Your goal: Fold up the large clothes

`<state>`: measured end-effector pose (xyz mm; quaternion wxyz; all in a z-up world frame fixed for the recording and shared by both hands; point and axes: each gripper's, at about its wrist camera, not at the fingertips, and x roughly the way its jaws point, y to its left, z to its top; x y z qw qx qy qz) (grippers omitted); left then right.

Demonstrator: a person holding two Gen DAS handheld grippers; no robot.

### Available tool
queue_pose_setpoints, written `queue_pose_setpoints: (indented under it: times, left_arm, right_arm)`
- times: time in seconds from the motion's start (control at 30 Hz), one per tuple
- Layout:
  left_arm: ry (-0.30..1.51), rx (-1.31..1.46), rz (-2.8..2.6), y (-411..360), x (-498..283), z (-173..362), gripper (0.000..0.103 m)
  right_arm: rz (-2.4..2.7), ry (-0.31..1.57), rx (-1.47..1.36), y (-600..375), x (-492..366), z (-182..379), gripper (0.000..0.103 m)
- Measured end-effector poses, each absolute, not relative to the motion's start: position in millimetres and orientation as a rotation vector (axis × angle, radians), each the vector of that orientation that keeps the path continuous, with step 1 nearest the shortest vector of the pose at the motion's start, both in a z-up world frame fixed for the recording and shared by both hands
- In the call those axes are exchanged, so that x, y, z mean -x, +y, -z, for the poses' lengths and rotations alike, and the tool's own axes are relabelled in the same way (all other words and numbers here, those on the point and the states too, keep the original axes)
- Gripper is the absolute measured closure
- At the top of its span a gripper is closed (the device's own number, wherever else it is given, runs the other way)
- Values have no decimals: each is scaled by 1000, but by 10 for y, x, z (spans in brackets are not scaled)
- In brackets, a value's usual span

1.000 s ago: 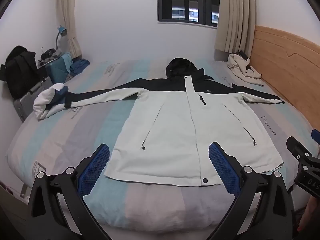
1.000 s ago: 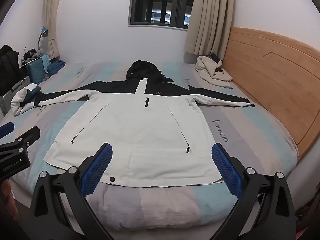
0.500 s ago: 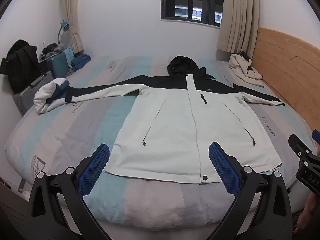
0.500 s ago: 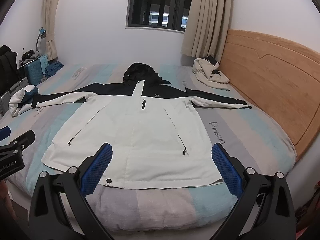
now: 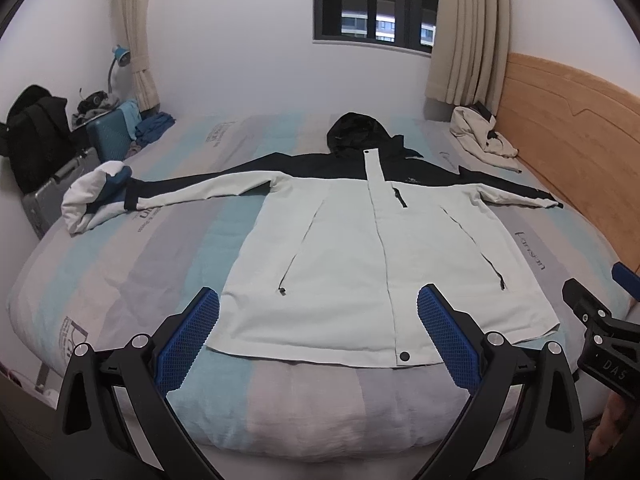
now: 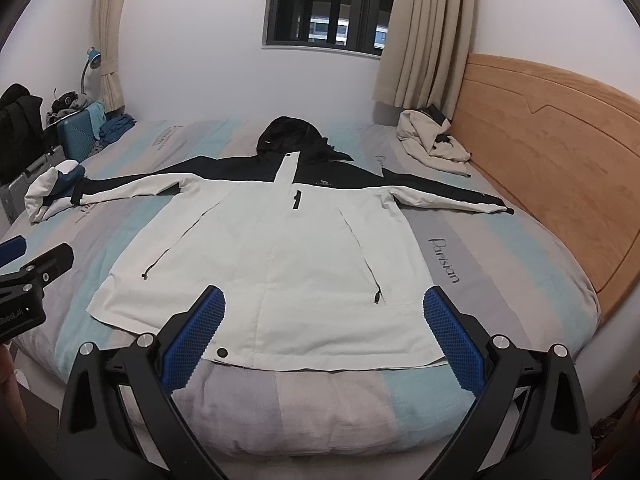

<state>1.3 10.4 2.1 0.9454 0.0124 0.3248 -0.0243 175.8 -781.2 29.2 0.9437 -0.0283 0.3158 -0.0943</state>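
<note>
A large white jacket [image 5: 348,256] [image 6: 280,248] with black shoulders and a black hood lies flat, front up, on the striped bed [image 5: 168,248], both sleeves spread out sideways. Its hem runs along the near edge of the bed. My left gripper [image 5: 318,312] hovers open in front of the hem, nothing between its blue pads. My right gripper [image 6: 322,312] is open too, held above the hem toward the jacket's right side. Each gripper shows at the edge of the other's view.
A white and blue garment [image 5: 96,196] is bunched at the left sleeve's end. A beige garment [image 5: 482,140] lies at the far right by the wooden headboard [image 5: 576,136]. Suitcases, a black bag [image 5: 36,136] and a lamp stand left of the bed.
Both grippers have risen and tilted a little, so the jacket sits lower in both views. The jacket has not moved, and both grippers stay open.
</note>
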Motion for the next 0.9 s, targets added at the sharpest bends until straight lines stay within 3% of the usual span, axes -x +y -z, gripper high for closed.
queue_pose_setpoints:
  times: [0.9]
  left_arm:
    - [697,-35,98,34,-14,38,6]
  right_arm:
    - [144,666,47,-7837,-1801,-270,7]
